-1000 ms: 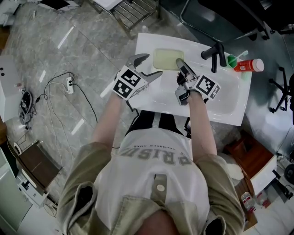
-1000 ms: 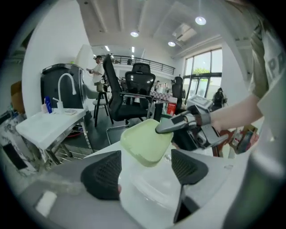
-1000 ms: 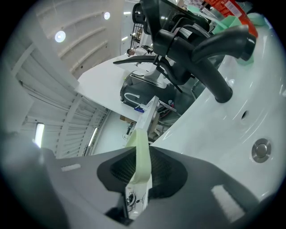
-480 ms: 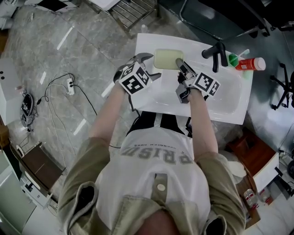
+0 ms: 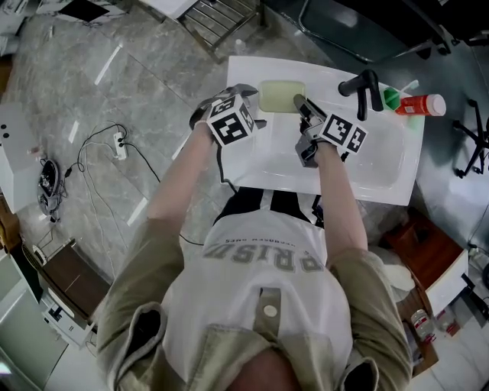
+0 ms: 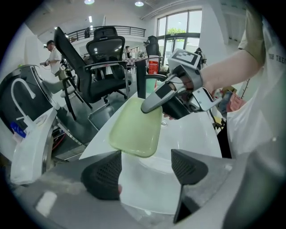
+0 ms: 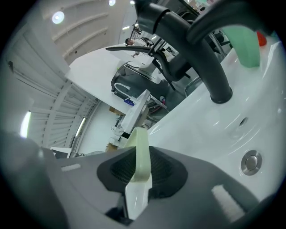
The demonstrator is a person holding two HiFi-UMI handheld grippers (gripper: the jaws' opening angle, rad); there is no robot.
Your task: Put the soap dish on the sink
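A pale green soap dish [image 5: 280,97] lies over the back left corner of the white sink [image 5: 367,164]. My right gripper [image 5: 299,104] is shut on the dish's right edge. In the right gripper view that thin edge [image 7: 139,154] stands upright between the dark pads. The left gripper view shows the dish [image 6: 136,129] tilted above the sink's rim [image 6: 187,138], with the right gripper [image 6: 154,103] clamped on its far side. My left gripper [image 6: 145,169] is open just short of the dish's near end, holding nothing. It sits at the sink's left edge [image 5: 256,105].
A black faucet [image 5: 365,90] stands at the sink's back, with a green cup [image 5: 393,99] and a red tube [image 5: 419,105] to its right. The drain [image 7: 250,162] lies in the basin. A metal rack [image 5: 221,19] stands behind the sink, and cables [image 5: 107,153] trail on the floor at the left.
My left gripper has swung in towards the sink's left edge and rolled, so its marker cube now faces up. The right gripper and dish barely shifted.
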